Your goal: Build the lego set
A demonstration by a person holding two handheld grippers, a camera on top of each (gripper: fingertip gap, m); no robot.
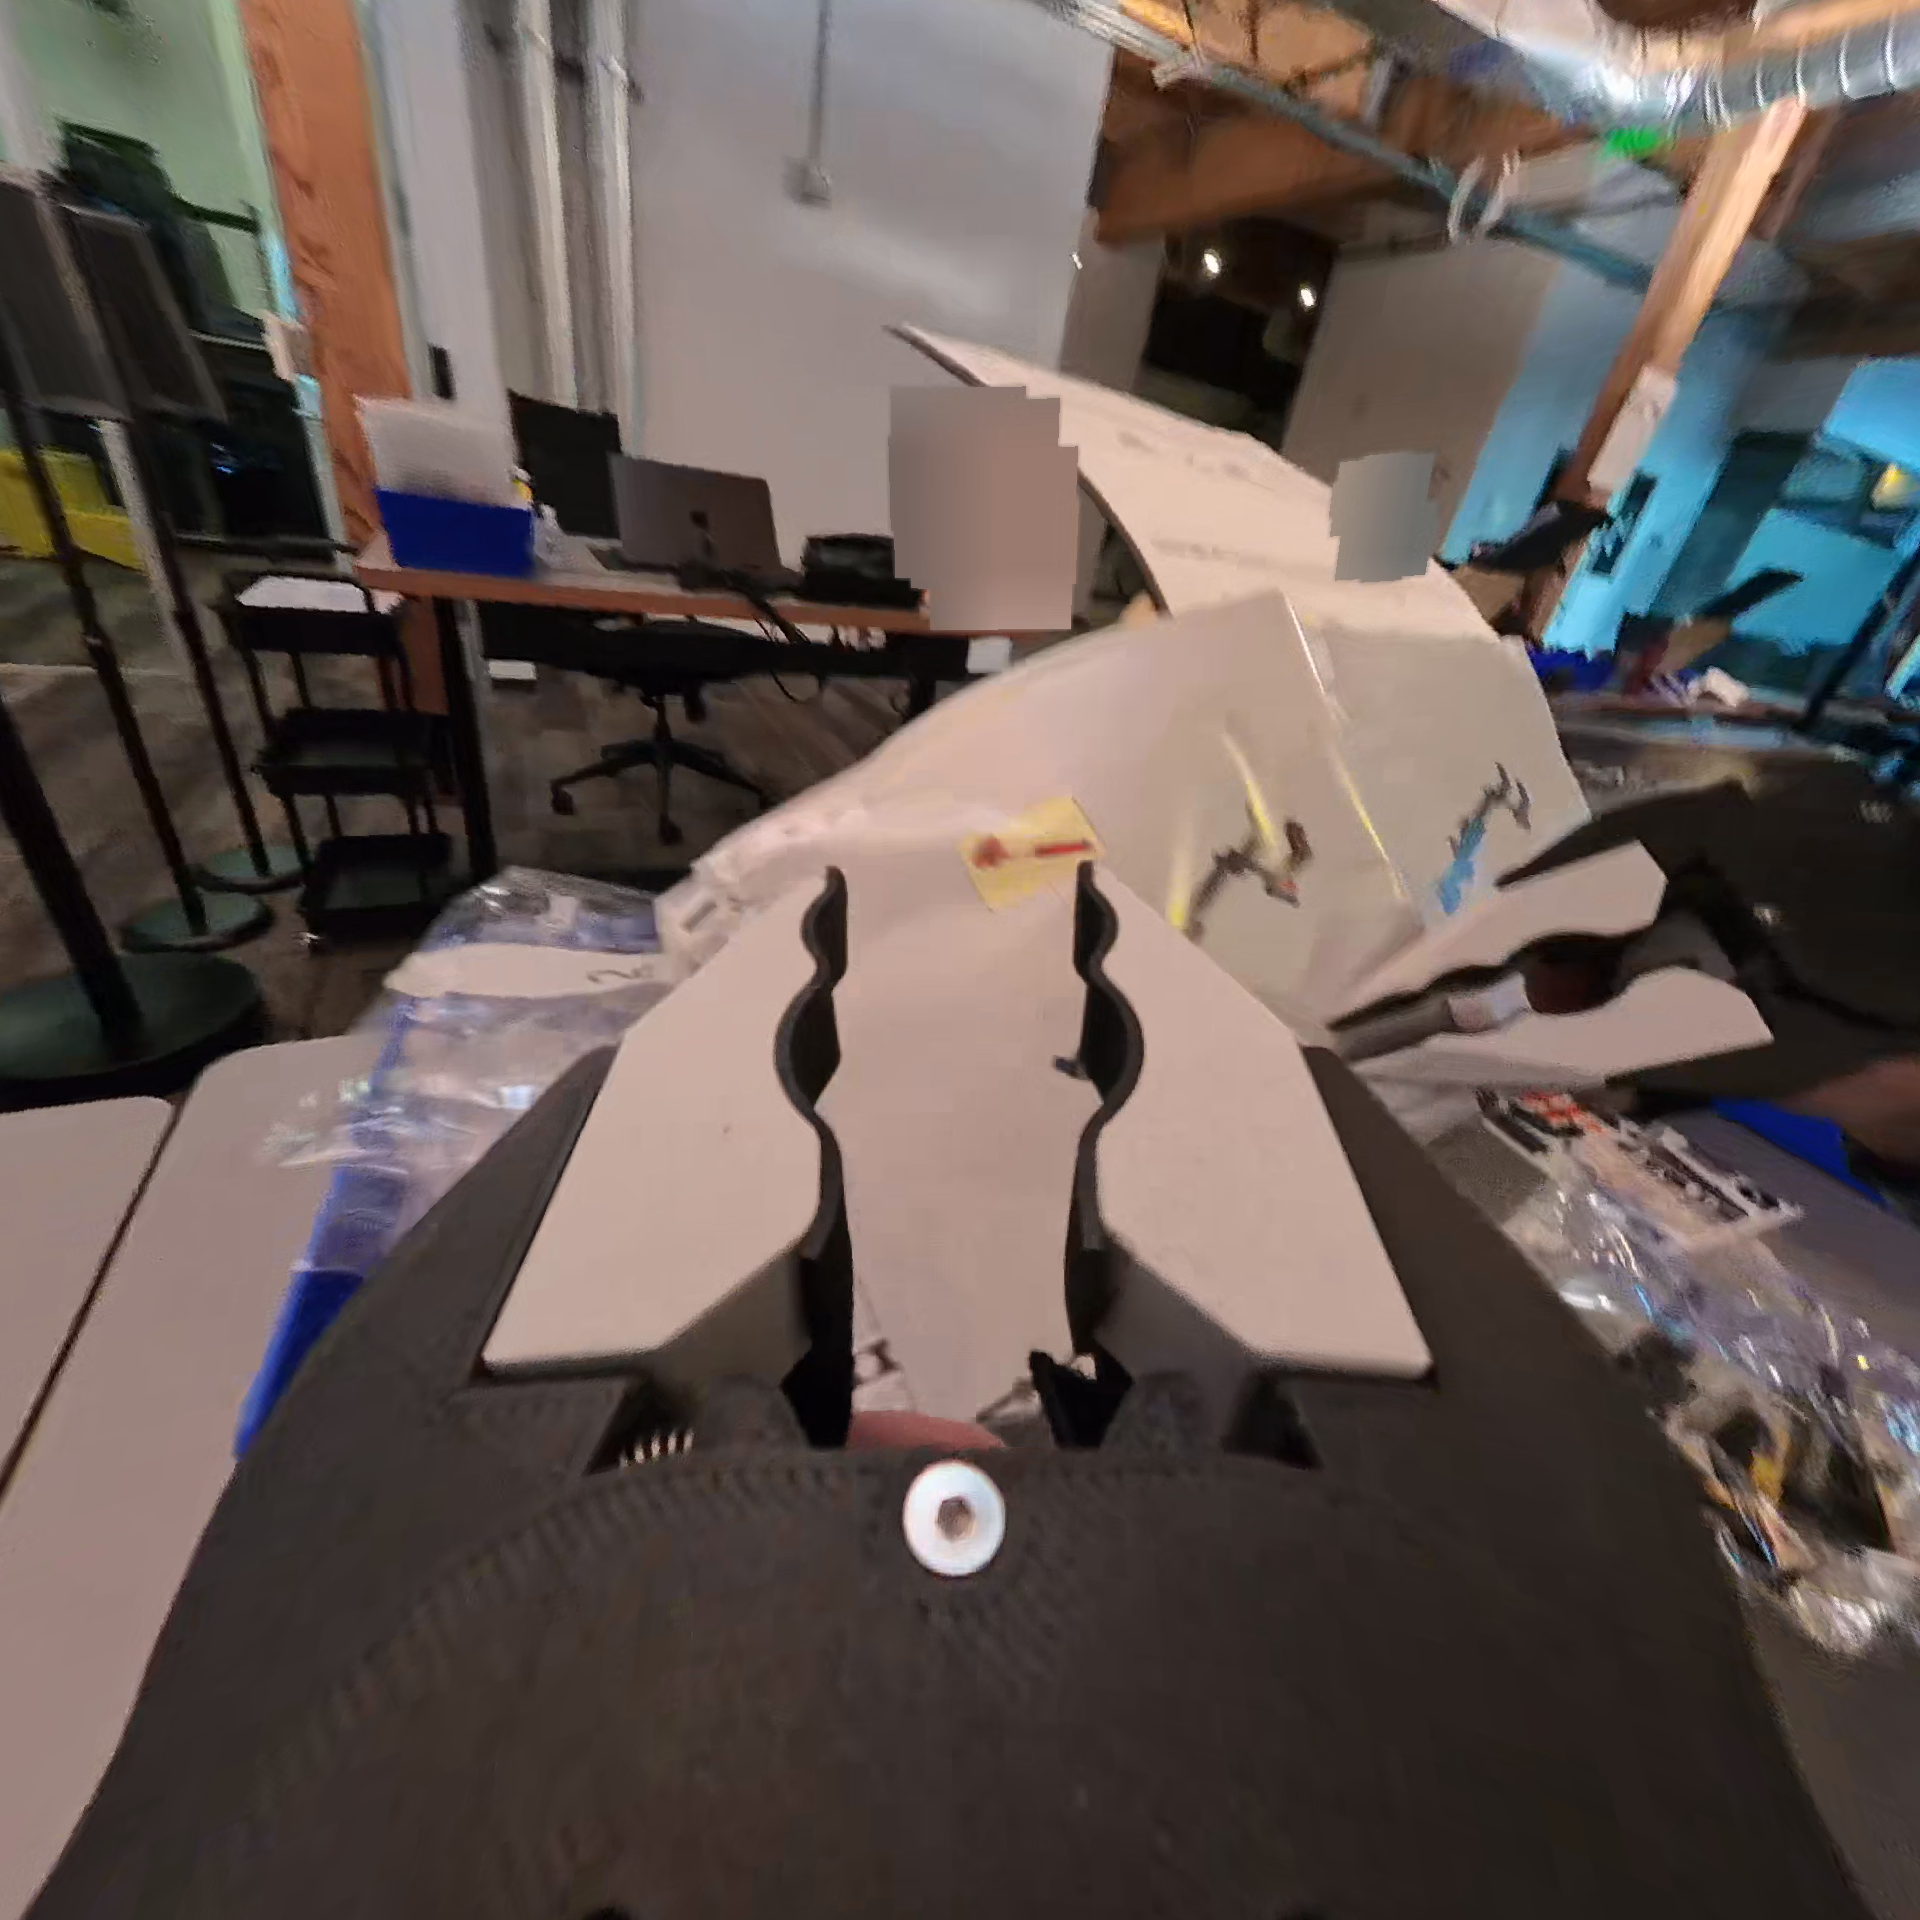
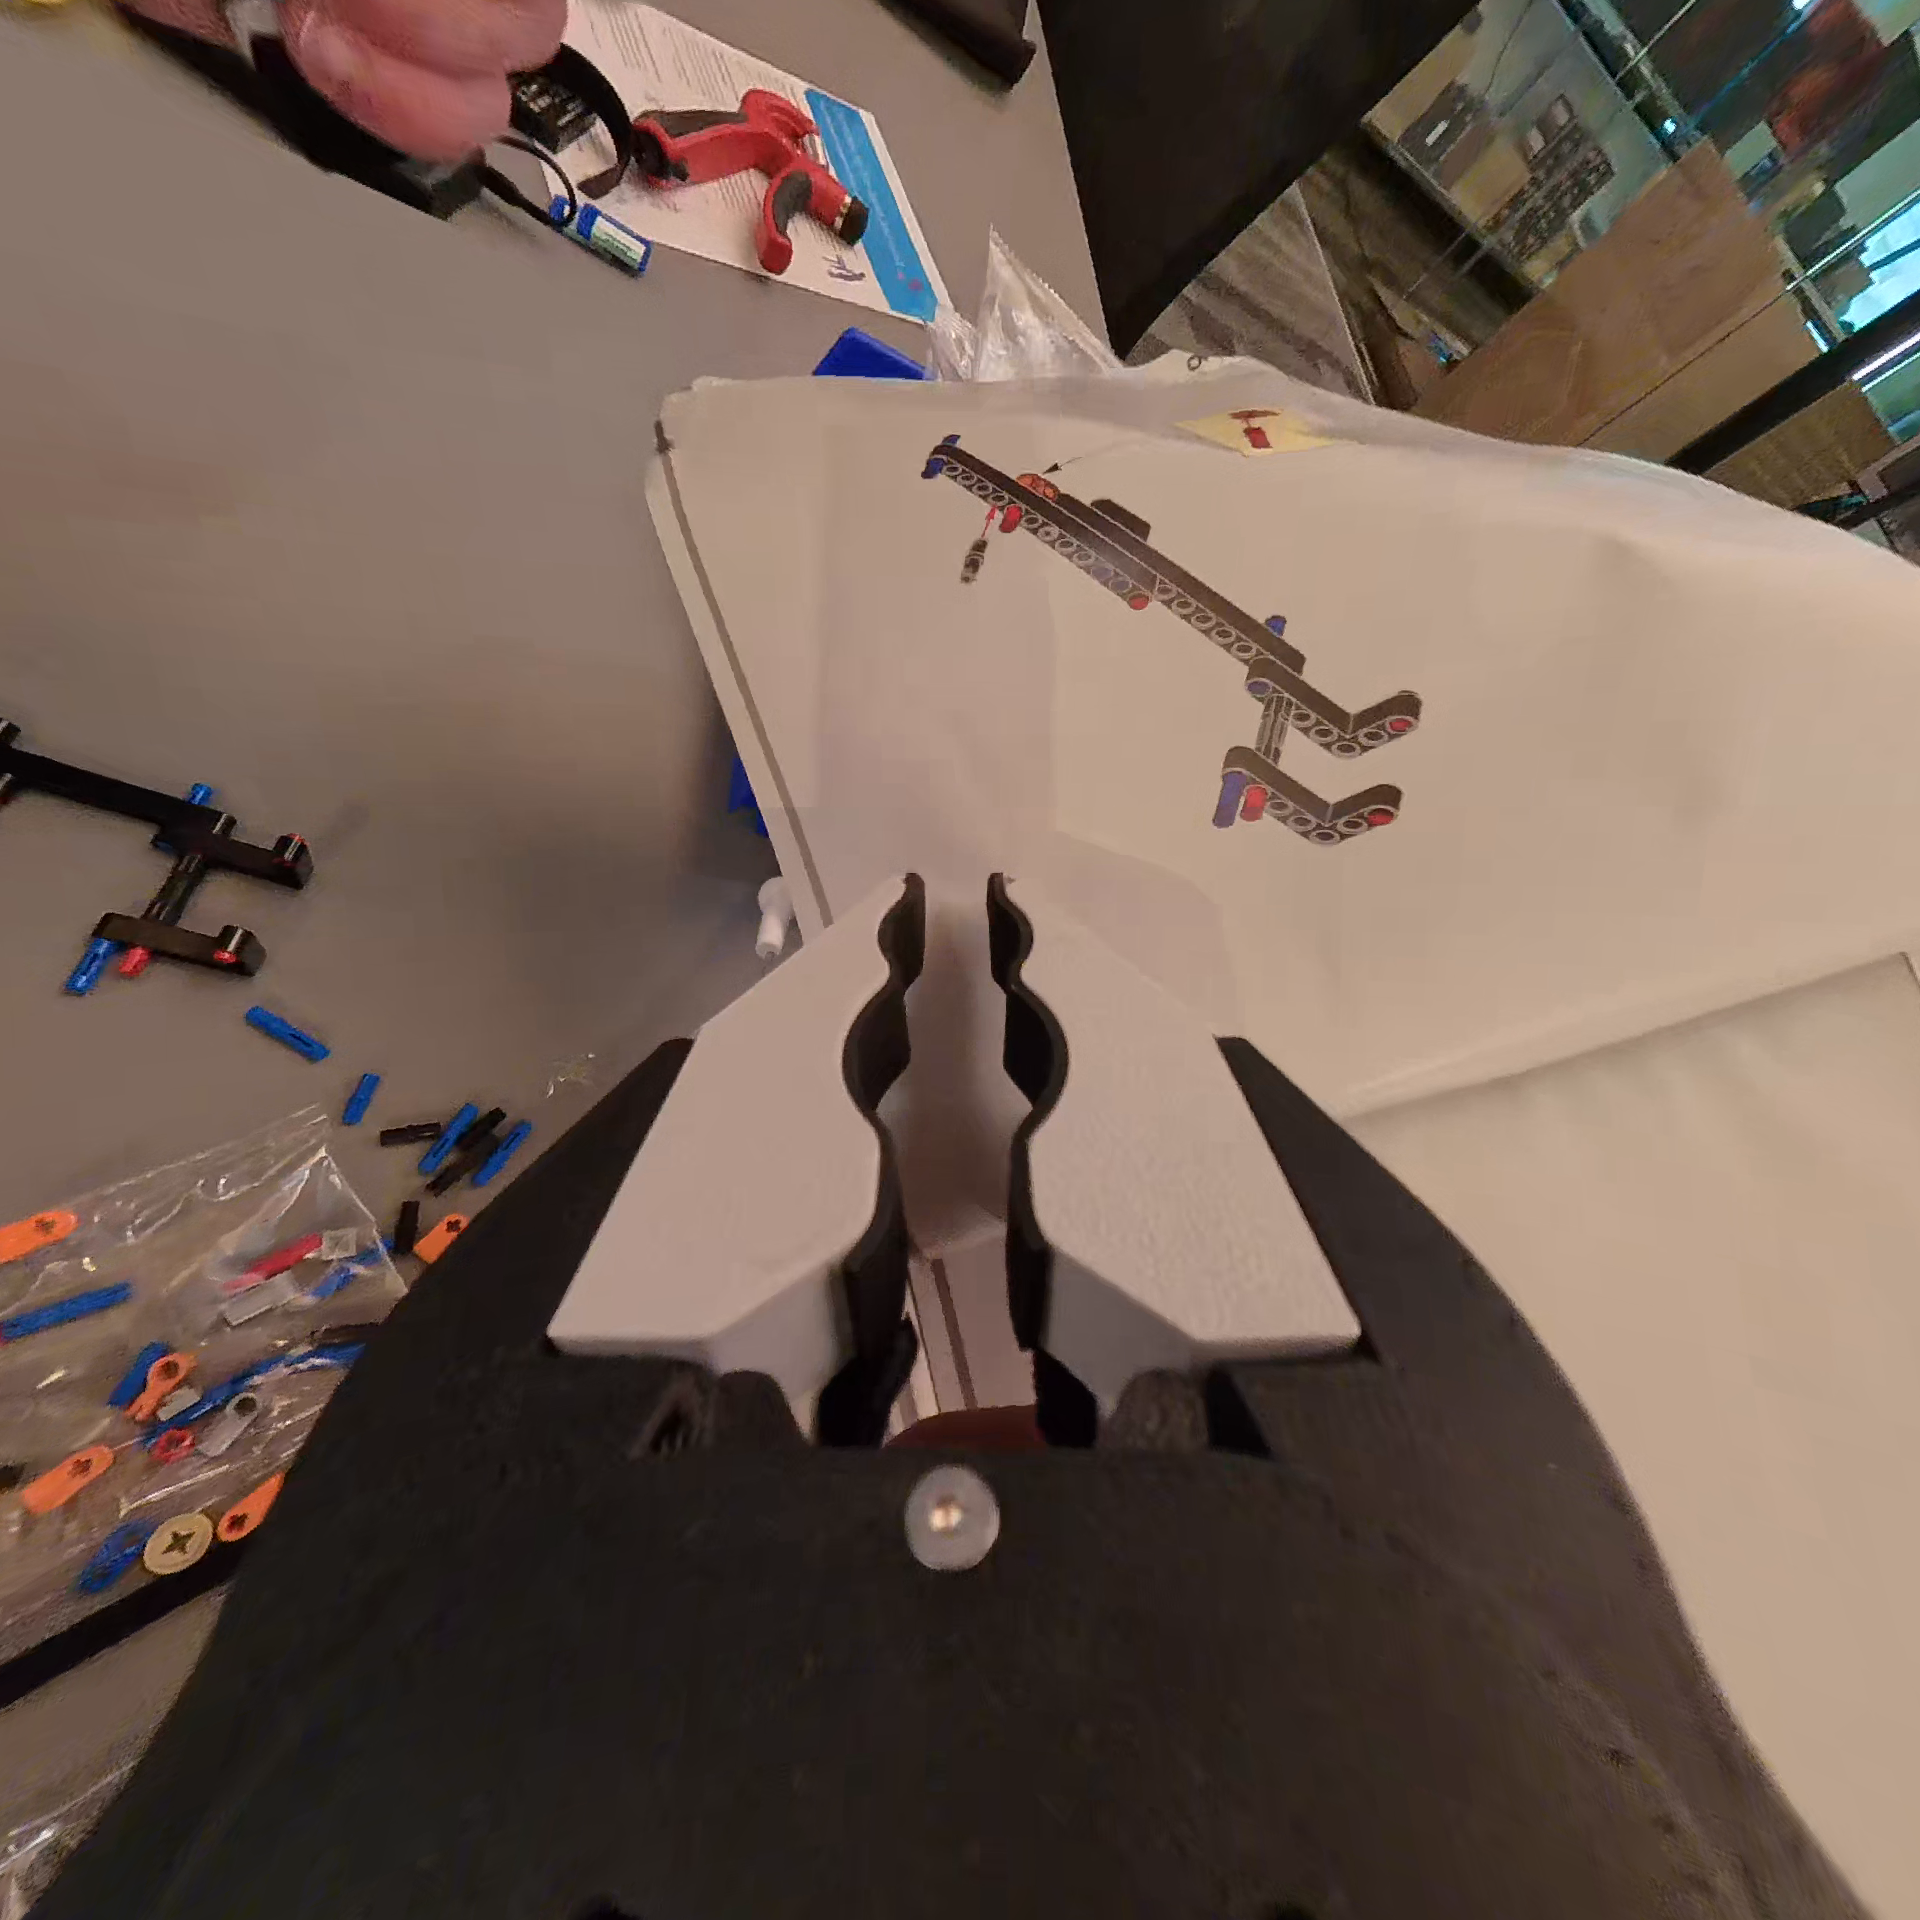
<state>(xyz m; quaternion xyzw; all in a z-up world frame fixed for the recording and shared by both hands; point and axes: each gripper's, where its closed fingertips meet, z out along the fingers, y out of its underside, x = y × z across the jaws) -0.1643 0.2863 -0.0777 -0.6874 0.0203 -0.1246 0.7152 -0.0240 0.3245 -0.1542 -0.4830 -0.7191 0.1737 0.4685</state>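
instruction booklet (image 2: 1299, 665): we see it open, white pages lifted and curved, printed build diagram facing up | black beam assembly (image 2: 177, 873): flat on the grey table, left of the booklet, blue and red pins fitted | loose blue and black pins (image 2: 457, 1138): scattered nearby | clear parts bag (image 2: 156, 1340): orange, blue pieces inside

left of the instruction booklet (image 2: 1299, 675) bare grey table (image 2: 416, 499) is left open, bounded by a black lego assembly (image 2: 177, 862), loose pins (image 2: 457, 1138) and a parts bag (image 2: 177, 1340).
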